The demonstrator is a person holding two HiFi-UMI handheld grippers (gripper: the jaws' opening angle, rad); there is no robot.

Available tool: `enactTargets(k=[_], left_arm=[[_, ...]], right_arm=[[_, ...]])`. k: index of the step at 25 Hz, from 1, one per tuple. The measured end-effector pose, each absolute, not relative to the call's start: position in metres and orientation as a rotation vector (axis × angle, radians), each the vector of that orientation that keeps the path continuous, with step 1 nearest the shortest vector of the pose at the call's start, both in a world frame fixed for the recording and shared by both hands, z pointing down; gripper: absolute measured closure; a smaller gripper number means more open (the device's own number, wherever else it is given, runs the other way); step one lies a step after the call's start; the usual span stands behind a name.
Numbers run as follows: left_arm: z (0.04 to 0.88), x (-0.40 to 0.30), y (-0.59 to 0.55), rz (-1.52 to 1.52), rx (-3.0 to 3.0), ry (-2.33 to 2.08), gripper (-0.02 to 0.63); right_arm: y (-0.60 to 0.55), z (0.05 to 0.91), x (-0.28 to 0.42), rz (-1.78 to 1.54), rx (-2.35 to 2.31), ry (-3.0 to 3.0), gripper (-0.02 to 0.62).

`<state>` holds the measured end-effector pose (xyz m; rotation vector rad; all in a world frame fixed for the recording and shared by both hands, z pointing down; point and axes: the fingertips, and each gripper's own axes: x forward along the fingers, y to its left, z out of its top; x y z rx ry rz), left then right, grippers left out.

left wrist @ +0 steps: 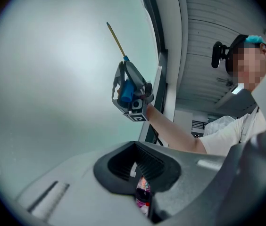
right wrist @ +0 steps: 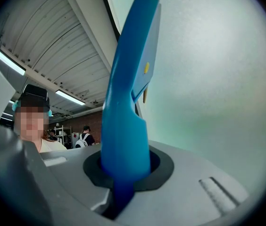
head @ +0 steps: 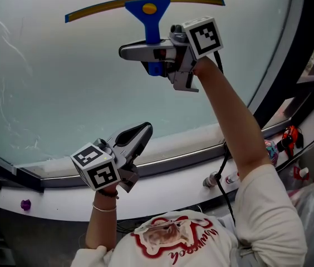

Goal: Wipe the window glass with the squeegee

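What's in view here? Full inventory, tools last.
squeegee: 1, blue handle, yellow blade, high on the glass
glass: 1 pane, pale, streaked, fills the head view
frame: 1, dark, along the pane's right and lower edge
sill: 1, white, below the pane
small object: 1, purple, sill's left end
clutter: several, red and mixed, ledge at right, too small to name
cable: 1, black, under the right arm
right tool: 1, grey, shut on squeegee handle
left tool: 1, grey, jaws together, empty, by the sill
arms: 2, right raised, left low
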<state>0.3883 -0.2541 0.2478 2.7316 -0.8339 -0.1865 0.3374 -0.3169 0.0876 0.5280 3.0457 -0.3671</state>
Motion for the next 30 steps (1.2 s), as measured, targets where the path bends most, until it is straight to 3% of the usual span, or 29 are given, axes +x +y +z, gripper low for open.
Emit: enactTargets(k=[30], left_arm=[[0.268, 0.420, -0.276, -0.163, 2.731, -0.673, 0.605]], right_arm=[[-0.316, 0.168, 0.331, -0.467, 0.534, 3.043, 0.541]])
